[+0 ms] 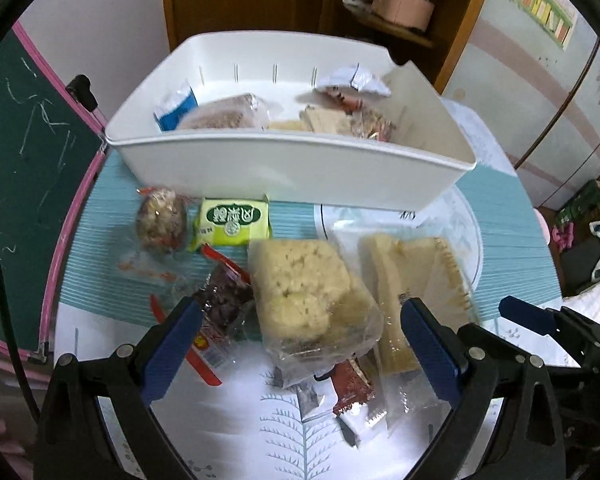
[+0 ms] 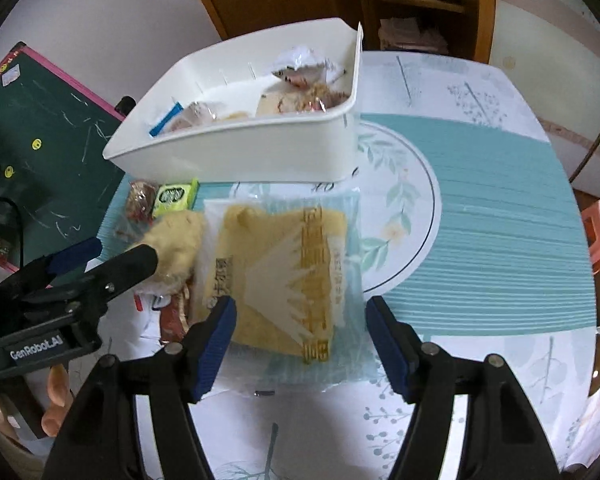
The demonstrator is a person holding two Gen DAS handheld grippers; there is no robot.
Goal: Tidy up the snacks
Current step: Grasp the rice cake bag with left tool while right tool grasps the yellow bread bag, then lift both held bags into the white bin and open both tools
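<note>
On the near side of the white bin [image 1: 284, 172], a loose pile of wrapped snacks lies on the desk [image 2: 500, 208], and both tools hang over it, pointing steeply down. The left hand-held gripper [image 1: 300, 344] stands spread, empty, its jaws straddling the pale puffed-rice cake in clear wrap [image 1: 304, 292]; the cake's long axis runs away from the tool toward the bin, so the jaws would close across its short width. The right hand-held gripper [image 2: 300, 344] is also spread, nothing pinched, with the flat yellow cracker pack [image 2: 276, 276] directly ahead between its jaws (its clear wrapper edge reaches past the pads). That pack lies just right of the rice cake, long axis likewise pointing at the bin. Each tool is nearest its own packet; the bin, already holding several snacks, sits straight beyond both.
</note>
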